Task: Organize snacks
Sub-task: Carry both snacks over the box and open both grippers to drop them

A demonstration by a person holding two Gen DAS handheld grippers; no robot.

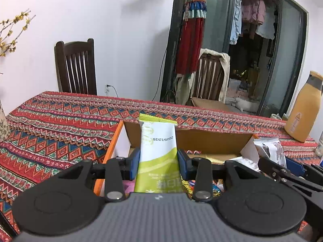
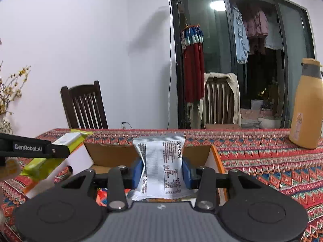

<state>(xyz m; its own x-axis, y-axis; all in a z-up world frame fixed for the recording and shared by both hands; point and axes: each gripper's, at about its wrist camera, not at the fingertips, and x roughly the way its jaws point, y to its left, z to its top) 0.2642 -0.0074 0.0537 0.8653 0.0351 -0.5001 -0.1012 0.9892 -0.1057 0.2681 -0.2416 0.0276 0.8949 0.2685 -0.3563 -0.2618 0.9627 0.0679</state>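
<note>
The green packet (image 1: 158, 153), clamped upright between the left gripper (image 1: 158, 161) jaws over the open cardboard box (image 1: 212, 139), and the white packet (image 2: 163, 167), pinched likewise in the right gripper (image 2: 163, 173), could collide or slip, judging by how near both hang

Both wrist views low, facing box (image 1: 187, 139), seemingly close

1. The right gripper (image 2: 162, 170) clamps a white snack packet (image 2: 161, 161) upright between its blue pads.
2. Behind it sits an open cardboard box (image 2: 113, 155).
3. At left, the left gripper (image 2: 58, 150) holds a green snack bar (image 2: 50, 159).
4. A yellow bottle (image 2: 306, 104) stands on the patterned tablecloth (image 2: 262, 157).
</note>
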